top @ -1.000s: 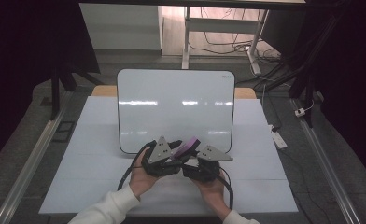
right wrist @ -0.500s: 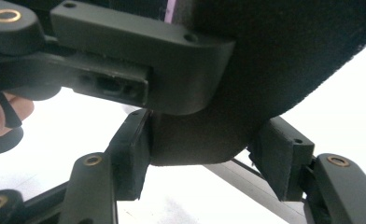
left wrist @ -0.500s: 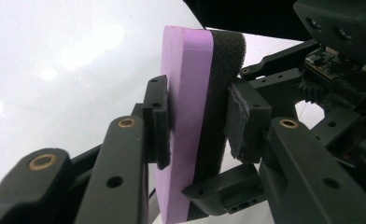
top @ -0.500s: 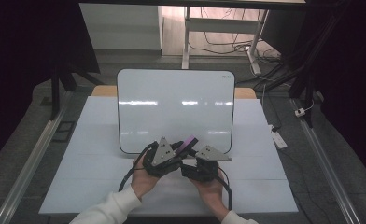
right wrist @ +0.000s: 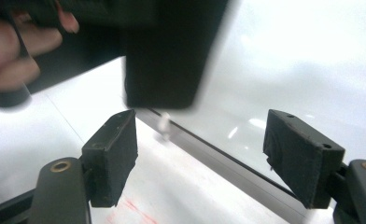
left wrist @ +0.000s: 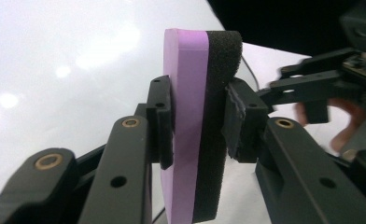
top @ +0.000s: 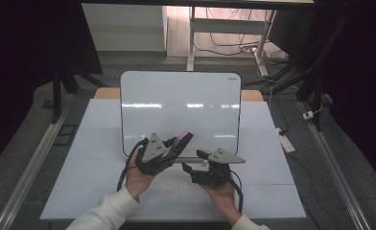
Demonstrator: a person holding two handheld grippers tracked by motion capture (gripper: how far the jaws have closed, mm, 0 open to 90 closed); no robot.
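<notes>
Since a second ago the two grippers, which sat bunched together over the near edge of the whiteboard (top: pixel 180 112), have come apart: the purple-and-black eraser (top: pixel 179 142) has passed to the left gripper (top: pixel 172 149), and the right gripper (top: pixel 190 167) now sits on its own a little toward the right, near the middle of the tabletop's (top: pixel 80 158) front half. In the left gripper view the jaws have just been closing and now clamp the eraser (left wrist: pixel 200 135) across its thickness, one pad on the purple foam face and the other on the black felt face, with the block standing up edge-on between them above the glossy board. The right gripper's jaws have just been opening and now stand wide with nothing between the pads (right wrist: pixel 113 156); its own view looks down on the whiteboard's near frame edge (right wrist: pixel 228 161) and a blurred dark shape close in front, probably the eraser or the other gripper. So the handover looks finished: the eraser is held off the surface, over the board's near edge toward its left corner, by the left gripper alone. The board looks clean and white in the high view, with only glare streaks on it, so I cannot tell what there is to wipe. The likely next step is to turn the felt face down and bring it flat onto the board; the grip across the soft foam seems firm enough for light wiping
</notes>
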